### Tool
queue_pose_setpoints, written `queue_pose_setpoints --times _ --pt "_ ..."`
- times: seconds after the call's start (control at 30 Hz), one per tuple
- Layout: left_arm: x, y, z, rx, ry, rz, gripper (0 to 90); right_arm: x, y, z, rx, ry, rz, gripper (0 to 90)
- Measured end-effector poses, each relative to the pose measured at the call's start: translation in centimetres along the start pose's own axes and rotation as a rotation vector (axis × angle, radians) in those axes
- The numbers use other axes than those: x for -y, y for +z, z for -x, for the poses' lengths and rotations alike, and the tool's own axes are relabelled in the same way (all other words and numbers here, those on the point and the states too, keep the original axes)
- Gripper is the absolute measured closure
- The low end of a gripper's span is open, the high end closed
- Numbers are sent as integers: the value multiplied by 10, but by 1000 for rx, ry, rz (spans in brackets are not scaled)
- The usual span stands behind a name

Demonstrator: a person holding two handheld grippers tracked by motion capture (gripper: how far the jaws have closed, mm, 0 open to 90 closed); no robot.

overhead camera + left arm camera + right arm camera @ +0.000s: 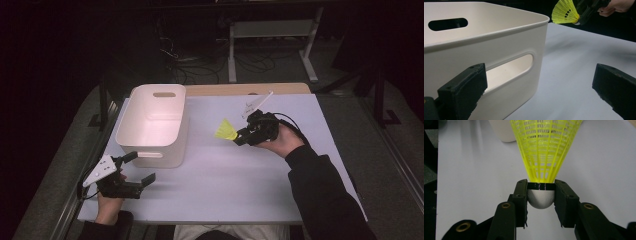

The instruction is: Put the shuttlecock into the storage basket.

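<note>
The right gripper (pixel 244 136) is clamped on a yellow shuttlecock (pixel 226 131). In the right gripper view, the two black jaws press against opposite sides of the white rounded cork base of the shuttlecock (pixel 541 199), and the yellow mesh skirt flares away from the jaws, directly ahead of the gripper (pixel 541 195). The base sits fully between the pads; the skirt lies outside them.

In the high view, the shuttlecock is held above the white table (pixel 250 185), right of centre, with its skirt pointing toward the white bin (pixel 150 150). The shuttlecock and the bin are apart, with bare table surface between them. The right hand (pixel 282 142) grips the tool from the right side, the dark sleeve coming in from the lower right.

The left gripper (pixel 142 167) rests at the near left of the table, just beside the near wall of the bin. Its jaws stand wide apart with nothing between them. In the left gripper view, one jaw lies in front of the slot handle in the bin (pixel 511 67) wall; the other stands over bare table. The shuttlecock (pixel 565 12) appears at the top of that view, beyond the corner of the bin.
</note>
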State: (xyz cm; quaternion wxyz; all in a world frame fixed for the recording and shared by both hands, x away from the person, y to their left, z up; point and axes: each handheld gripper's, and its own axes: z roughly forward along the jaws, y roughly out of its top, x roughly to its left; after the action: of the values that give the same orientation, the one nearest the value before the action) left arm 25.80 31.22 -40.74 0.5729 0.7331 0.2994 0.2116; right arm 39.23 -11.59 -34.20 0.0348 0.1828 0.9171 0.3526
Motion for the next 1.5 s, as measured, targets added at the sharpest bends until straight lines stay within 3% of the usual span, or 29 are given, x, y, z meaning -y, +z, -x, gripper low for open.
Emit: queue_pose_setpoints --times 1.5 --pt "0 0 0 0 -1 0 0 -42 -9 -10 2 -72 25 633"
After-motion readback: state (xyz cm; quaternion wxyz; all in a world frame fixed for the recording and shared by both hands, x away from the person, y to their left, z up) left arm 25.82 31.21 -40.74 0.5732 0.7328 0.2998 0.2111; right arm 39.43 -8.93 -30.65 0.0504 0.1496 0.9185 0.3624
